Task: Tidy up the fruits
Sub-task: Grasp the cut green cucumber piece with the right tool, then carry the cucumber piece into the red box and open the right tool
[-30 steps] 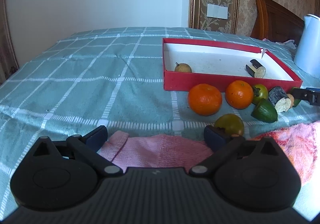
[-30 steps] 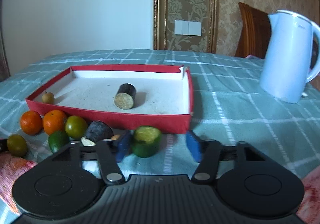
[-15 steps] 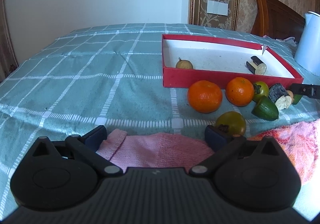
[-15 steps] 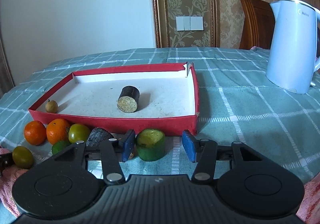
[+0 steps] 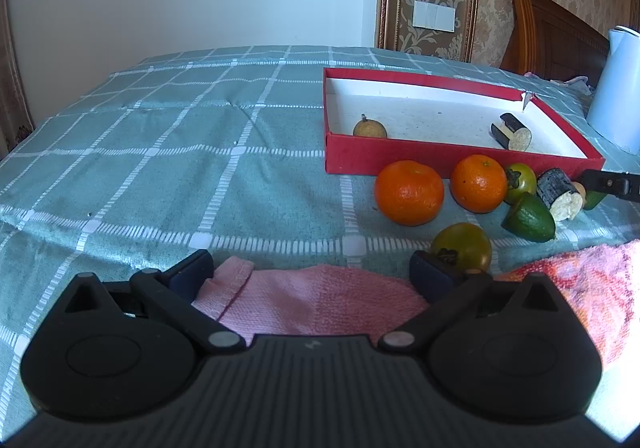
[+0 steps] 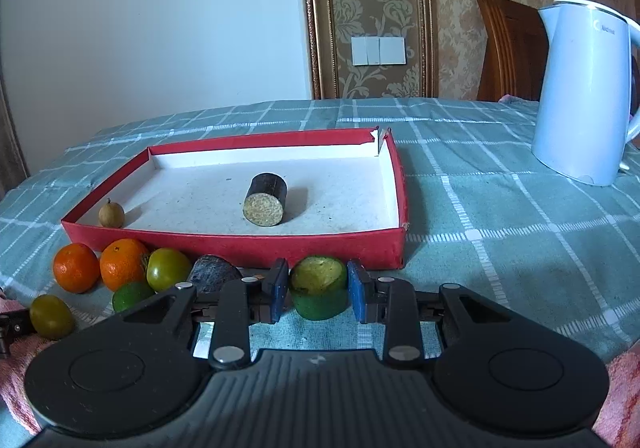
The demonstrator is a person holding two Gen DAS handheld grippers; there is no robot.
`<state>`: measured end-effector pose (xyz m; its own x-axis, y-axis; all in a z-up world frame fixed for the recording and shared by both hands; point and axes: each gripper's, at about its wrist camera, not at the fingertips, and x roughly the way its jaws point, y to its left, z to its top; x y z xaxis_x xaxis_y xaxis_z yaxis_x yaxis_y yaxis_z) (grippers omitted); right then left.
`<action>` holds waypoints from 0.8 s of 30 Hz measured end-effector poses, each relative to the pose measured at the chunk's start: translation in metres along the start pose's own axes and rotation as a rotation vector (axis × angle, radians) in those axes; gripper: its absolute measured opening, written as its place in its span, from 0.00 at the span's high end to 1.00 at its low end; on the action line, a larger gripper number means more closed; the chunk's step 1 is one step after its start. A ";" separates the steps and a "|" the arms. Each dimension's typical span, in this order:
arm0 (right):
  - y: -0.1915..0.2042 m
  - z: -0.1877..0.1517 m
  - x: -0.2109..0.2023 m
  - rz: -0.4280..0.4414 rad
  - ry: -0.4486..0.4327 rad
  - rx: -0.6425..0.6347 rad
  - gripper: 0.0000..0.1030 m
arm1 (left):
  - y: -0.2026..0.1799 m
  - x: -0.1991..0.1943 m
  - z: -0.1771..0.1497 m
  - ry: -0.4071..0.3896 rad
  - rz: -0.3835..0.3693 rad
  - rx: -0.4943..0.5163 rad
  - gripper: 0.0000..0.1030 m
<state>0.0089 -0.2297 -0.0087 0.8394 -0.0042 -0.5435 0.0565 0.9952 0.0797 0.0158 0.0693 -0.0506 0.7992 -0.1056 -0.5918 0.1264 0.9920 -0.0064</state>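
My right gripper [image 6: 317, 285] has its jaws closing on a cut green fruit piece [image 6: 318, 278], and both blue pads touch its sides. It stands on the cloth just in front of the red tray [image 6: 240, 244]. In the tray lie a dark cylinder piece [image 6: 265, 200] and a small brown fruit [image 6: 111, 213]. Left of the gripper sit two oranges [image 5: 409, 192] [image 5: 479, 183], a green half [image 5: 530, 218] and another dark piece [image 5: 560, 194]. My left gripper [image 5: 311, 268] is open over a pink towel [image 5: 320, 304], with a greenish round fruit [image 5: 462, 247] beside its right finger.
A white kettle [image 6: 584, 88] stands on the checked green tablecloth to the right of the tray. A wooden chair back [image 6: 508, 44] rises behind the table. The pink towel runs along the near table edge. Bare cloth stretches to the left of the tray [image 5: 180, 152].
The right gripper's jaws have come in from wide apart onto the green fruit piece. The left gripper has stayed in place and open.
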 end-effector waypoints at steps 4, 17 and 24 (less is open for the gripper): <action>0.000 0.005 -0.010 -0.012 -0.036 -0.013 0.70 | 0.000 0.000 0.000 0.000 0.000 0.000 0.00; 0.005 0.035 -0.015 -0.058 -0.122 -0.101 0.70 | 0.000 0.000 0.000 0.000 0.000 0.000 0.00; 0.011 0.049 0.001 -0.095 -0.135 -0.146 0.70 | 0.000 0.000 0.000 0.000 0.001 0.000 0.00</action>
<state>0.0368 -0.2234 0.0321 0.8995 -0.1019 -0.4249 0.0683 0.9933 -0.0936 0.0159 0.0695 -0.0509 0.7992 -0.1051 -0.5918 0.1262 0.9920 -0.0058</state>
